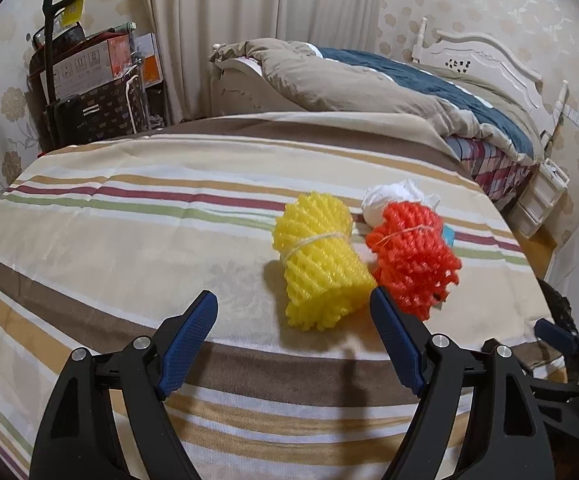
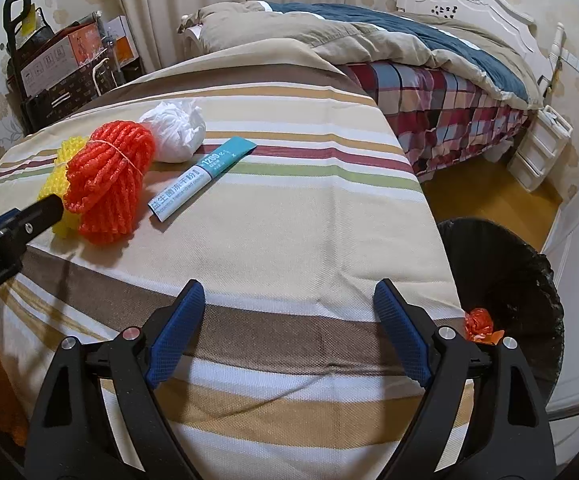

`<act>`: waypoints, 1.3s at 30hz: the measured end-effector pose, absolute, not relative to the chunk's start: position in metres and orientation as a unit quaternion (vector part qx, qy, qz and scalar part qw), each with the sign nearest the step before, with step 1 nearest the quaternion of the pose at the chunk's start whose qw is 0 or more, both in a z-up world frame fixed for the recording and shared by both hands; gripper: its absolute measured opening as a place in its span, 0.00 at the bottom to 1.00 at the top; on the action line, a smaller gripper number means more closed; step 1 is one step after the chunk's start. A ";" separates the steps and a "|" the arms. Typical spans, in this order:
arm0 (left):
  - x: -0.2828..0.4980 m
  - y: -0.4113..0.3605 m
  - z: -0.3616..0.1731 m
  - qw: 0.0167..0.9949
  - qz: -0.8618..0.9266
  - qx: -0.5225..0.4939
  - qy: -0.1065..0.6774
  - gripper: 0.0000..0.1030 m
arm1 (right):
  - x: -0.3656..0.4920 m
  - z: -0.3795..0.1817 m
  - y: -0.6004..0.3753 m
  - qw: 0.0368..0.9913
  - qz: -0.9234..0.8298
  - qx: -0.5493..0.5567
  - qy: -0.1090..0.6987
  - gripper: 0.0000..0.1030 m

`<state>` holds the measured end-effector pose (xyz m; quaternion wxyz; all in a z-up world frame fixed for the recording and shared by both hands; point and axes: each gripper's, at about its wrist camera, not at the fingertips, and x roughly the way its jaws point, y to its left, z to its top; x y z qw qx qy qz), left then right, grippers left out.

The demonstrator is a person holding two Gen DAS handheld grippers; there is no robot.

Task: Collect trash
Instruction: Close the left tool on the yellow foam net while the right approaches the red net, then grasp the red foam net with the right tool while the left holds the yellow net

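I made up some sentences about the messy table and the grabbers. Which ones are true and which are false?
1. The yellow foam net lies right next to the orange foam net. True.
2. The left gripper is squeezing the yellow net. False: its jaws are open and hold nothing.
3. The teal packet is already inside the trash bin. False: it lies on the striped tablecloth.
4. The right gripper is open and empty. True.
5. The white crumpled ball sits behind the orange net. True.
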<state>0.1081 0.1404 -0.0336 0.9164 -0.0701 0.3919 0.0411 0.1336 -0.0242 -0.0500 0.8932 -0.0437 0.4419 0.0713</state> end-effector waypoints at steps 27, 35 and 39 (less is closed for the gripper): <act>0.121 0.149 -0.039 0.916 -0.001 -0.063 0.397 0.32 | 0.134 -0.052 -0.021 0.893 0.072 -0.049 0.441 0.83; 0.098 0.175 -0.039 0.917 0.021 -0.065 0.394 0.32 | 0.136 -0.048 -0.010 0.894 0.074 -0.061 0.437 0.83; 0.087 0.191 -0.040 0.916 0.034 -0.065 0.394 0.32 | 0.134 -0.047 -0.002 0.895 0.080 -0.062 0.434 0.83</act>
